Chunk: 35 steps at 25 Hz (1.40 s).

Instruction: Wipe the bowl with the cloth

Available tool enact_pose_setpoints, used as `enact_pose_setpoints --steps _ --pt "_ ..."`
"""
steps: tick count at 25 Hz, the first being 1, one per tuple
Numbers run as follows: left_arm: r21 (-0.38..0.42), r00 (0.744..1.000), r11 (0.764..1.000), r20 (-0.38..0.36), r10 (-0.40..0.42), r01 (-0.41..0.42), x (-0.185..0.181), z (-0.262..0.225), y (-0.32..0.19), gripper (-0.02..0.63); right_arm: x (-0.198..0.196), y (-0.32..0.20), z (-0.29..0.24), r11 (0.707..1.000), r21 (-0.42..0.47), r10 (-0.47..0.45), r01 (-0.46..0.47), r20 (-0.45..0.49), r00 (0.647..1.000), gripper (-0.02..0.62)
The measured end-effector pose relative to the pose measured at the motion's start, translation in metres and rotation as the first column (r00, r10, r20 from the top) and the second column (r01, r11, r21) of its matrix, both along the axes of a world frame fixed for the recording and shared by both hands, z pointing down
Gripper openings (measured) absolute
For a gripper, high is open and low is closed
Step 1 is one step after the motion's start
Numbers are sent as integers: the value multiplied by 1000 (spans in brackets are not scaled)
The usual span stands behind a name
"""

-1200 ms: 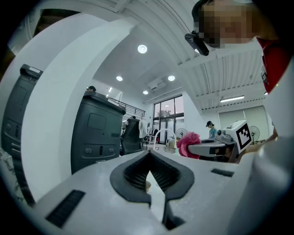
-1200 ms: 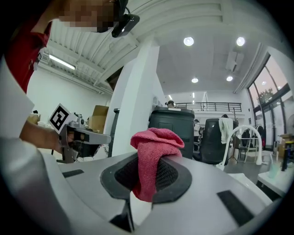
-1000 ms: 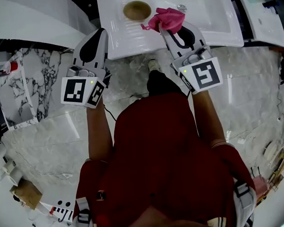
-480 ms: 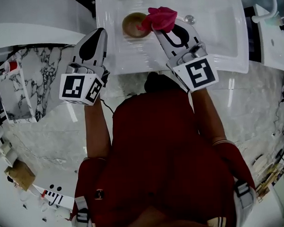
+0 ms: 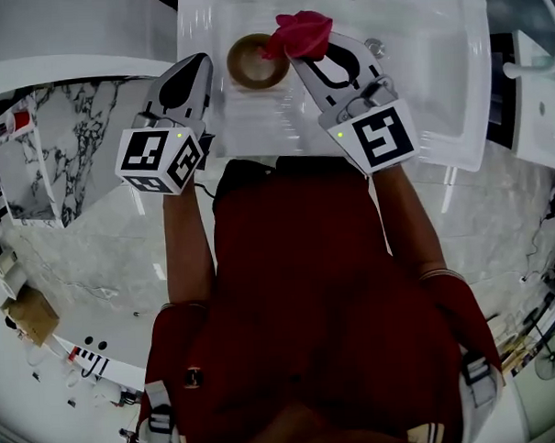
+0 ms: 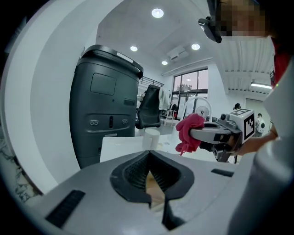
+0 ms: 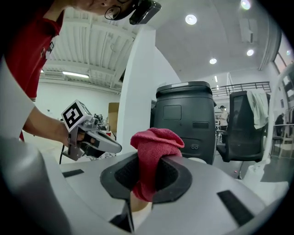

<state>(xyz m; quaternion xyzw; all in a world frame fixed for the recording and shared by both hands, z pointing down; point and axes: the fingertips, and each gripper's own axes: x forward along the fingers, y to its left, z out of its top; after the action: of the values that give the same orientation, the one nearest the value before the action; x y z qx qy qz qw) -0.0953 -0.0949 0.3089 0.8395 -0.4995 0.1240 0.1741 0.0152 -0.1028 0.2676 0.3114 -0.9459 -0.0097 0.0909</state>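
A brown bowl [image 5: 258, 61] sits in a white basin [image 5: 418, 72]. My right gripper [image 5: 305, 51] is shut on a red cloth [image 5: 299, 31], which hangs just above the bowl's right rim. In the right gripper view the cloth [image 7: 154, 151] bulges up between the jaws of that gripper [image 7: 149, 167]. My left gripper [image 5: 199, 65] is shut with nothing in it, at the basin's left edge beside the bowl. The left gripper view shows its closed jaws [image 6: 148, 155], with the cloth [image 6: 188, 133] and the right gripper [image 6: 215, 135] beyond them.
The basin has a drain [image 5: 374, 46] right of the cloth. A tall dark grey machine [image 6: 108, 105] stands behind the basin, with an office chair [image 7: 245, 128] beside it. The floor is marble [image 5: 85, 224]. A white cup-like object [image 6: 151, 137] stands past the left jaws.
The right gripper has carried the cloth leftward, closer to the bowl's rim. The left gripper keeps its place at the basin's left edge. The head view has shifted.
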Motion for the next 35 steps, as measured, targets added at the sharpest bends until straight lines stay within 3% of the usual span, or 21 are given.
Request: enact_pose_setpoints --steps 13,22,25,35 --pt "-177 999 983 -10 -51 49 -9 38 2 8 -17 -4 18 998 -6 -60 59 -74 995 49" --pt "-271 998 963 -56 -27 11 -11 53 1 11 -30 1 30 999 -15 -37 35 -135 990 51" --pt "-307 998 952 -67 -16 -6 -9 62 3 27 -36 2 35 999 0 -44 45 -190 981 51" --pt "-430 994 903 -101 -31 -16 -3 88 1 90 -50 5 59 996 -10 -83 83 -247 965 51"
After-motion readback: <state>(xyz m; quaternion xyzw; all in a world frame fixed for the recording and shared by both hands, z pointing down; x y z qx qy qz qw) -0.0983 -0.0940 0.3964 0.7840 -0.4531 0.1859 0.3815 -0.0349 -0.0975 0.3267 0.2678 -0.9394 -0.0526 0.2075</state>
